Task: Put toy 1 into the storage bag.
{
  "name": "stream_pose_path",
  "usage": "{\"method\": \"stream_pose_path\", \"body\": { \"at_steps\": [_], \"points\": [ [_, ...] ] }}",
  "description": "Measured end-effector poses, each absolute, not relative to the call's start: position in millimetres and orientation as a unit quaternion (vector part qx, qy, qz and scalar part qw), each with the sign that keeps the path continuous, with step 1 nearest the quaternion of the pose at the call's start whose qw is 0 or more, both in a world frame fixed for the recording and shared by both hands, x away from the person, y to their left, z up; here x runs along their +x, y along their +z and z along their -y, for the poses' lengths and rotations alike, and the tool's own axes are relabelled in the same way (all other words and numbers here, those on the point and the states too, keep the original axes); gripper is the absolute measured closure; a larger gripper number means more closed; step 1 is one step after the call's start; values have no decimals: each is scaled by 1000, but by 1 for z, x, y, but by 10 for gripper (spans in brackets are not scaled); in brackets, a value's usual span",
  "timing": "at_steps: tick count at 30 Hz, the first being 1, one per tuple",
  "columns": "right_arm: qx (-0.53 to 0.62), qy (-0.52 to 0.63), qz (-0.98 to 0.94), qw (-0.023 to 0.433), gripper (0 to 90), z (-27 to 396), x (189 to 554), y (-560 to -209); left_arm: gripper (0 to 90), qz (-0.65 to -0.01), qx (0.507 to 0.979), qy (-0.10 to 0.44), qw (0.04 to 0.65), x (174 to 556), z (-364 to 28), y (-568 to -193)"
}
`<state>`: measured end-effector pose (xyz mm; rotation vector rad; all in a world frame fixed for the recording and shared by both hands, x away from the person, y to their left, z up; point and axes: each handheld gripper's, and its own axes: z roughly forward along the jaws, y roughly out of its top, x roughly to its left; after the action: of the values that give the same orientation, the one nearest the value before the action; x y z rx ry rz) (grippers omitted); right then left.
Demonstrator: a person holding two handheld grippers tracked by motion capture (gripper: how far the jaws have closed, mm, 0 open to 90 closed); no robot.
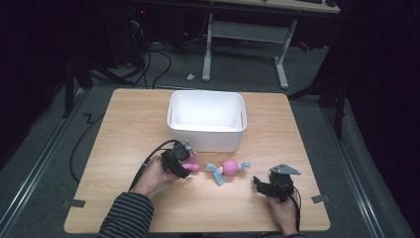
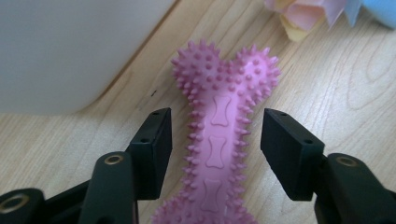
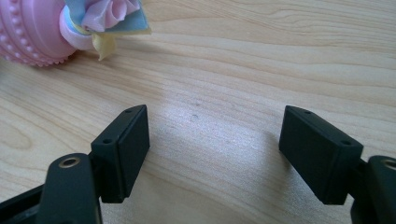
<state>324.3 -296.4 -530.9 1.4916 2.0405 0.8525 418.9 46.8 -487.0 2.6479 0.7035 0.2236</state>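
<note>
A pink spiky rubber bone (image 2: pixel 217 140) lies flat on the wooden table (image 1: pixel 148 124), just in front of the white bin (image 1: pixel 208 139). My left gripper (image 2: pixel 215 128) straddles the bone's narrow middle, one jaw on each side, with a small gap between each pad and the spikes. In the high view the left gripper (image 1: pixel 181 161) covers most of the bone (image 1: pixel 193 167). A pink ball toy with pastel cloth ends (image 1: pixel 229 167) lies to the right of it. My right gripper (image 1: pixel 257 182) rests low on the table beyond that toy, open, with bare wood between its jaws (image 3: pixel 215 140).
The white bin (image 2: pixel 56 46) curves close past the left gripper's left jaw. The cloth-ended toy (image 3: pixel 32 32) sits a short way ahead and left of the right gripper. Cables trail from both grippers. A desk frame (image 1: pixel 282 54) stands on the floor behind the table.
</note>
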Motion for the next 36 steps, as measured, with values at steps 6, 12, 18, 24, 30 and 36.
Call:
{"method": "stream_pose_path", "body": {
  "at_steps": [6, 12, 18, 24, 30, 36],
  "points": [
    [542, 311, -745, 233, 246, 296, 324, -531, 494, -247, 948, 79, 187, 418, -43, -494],
    [542, 310, -745, 234, 245, 296, 324, -531, 519, -257, 944, 81, 189, 420, -46, -496],
    [542, 310, -745, 235, 245, 296, 324, -531, 559, -250, 946, 84, 190, 418, -48, -498],
    [541, 309, -746, 237, 244, 296, 324, -531, 588, -232, 950, 90, 190, 415, -50, -497],
    [543, 309, -745, 235, 244, 295, 324, -531, 598, -228, 943, 103, 218, 408, -58, -490],
    [542, 309, -745, 235, 244, 295, 324, -531, 598, -232, 935, 105, 247, 399, -68, -471]
  ]
}}
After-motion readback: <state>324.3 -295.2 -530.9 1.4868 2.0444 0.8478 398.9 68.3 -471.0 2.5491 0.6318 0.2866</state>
